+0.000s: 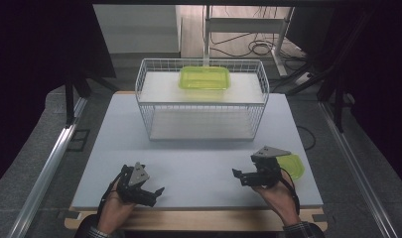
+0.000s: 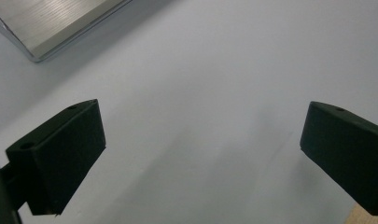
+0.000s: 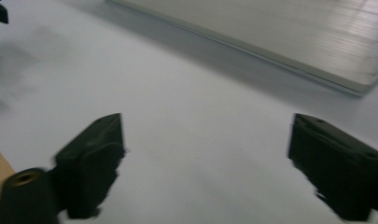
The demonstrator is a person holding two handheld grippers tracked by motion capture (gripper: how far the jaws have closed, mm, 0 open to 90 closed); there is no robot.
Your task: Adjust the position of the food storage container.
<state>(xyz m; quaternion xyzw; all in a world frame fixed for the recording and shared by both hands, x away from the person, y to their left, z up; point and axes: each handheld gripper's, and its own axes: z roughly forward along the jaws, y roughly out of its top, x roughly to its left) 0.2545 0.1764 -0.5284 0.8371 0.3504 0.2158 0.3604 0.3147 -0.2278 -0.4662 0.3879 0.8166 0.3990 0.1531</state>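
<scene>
Both grippers, left gripper [image 1: 156, 192] and right gripper [image 1: 236, 174], rest low over the desk [image 1: 198, 168] with jaws open and empty, the green lid [image 1: 294, 166] lying just beside the right, likely the next pick.

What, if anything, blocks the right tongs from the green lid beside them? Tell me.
Nothing visible does. The green lid lies flat on the white table just behind the right tongs, which point away from it with open, empty jaws.
</scene>
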